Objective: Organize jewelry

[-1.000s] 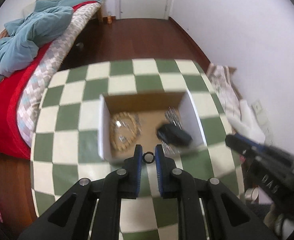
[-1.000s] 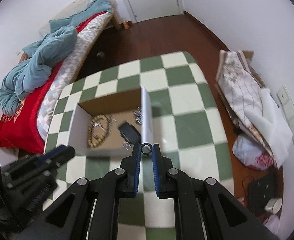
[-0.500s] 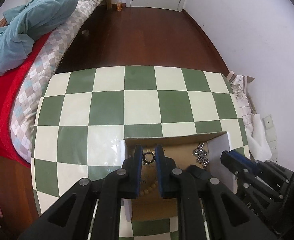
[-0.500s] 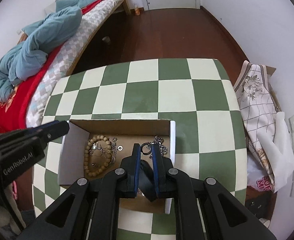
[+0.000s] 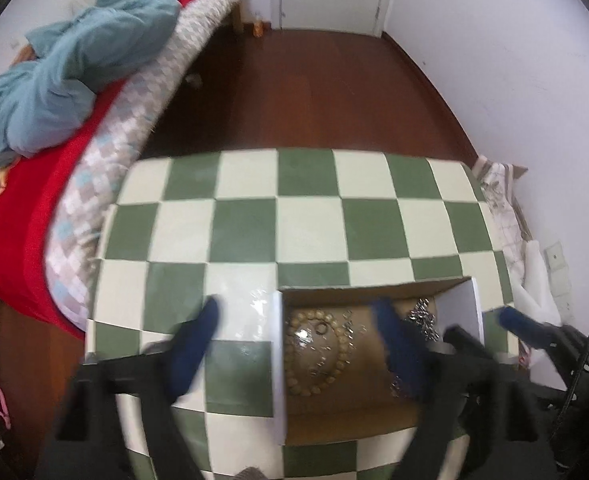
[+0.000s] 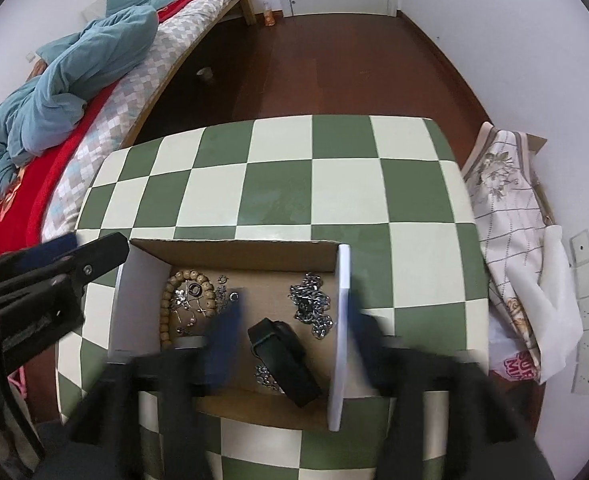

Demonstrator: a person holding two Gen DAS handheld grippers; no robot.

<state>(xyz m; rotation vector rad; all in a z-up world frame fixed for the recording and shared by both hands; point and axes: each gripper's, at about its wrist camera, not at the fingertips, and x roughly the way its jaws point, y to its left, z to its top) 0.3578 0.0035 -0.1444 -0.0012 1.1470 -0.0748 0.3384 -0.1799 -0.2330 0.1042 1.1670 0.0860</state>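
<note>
An open cardboard box (image 6: 234, 254) with white side walls (image 5: 278, 360) sits on the green-and-white checked table (image 6: 314, 184). Inside lie a wooden bead bracelet (image 6: 166, 304), a dark ring (image 6: 194, 290), a small silver ring (image 6: 234, 296), a silver chain (image 6: 310, 308) and a black strap-like piece (image 6: 282, 356). My left gripper (image 5: 296, 312) hovers over the box's left wall, its jaws opening, blurred, with nothing gripped. The bracelet (image 5: 318, 356) and the ring (image 5: 320, 326) lie below it. My right gripper (image 6: 296, 320) hangs over the box's right half, its jaws opening and empty.
A bed with a red cover (image 5: 22, 216) and a blue blanket (image 6: 66, 72) runs along the table's left side. Dark wood floor (image 5: 314, 92) lies beyond. Folded floral cloth (image 6: 506, 200) and plastic bags lean against the right wall. The other gripper (image 6: 54, 276) shows at the left.
Both grippers came forward over the box, each shut on a small ring. Now both have opened wide and the rings are out of the jaws; rings lie in the box.
</note>
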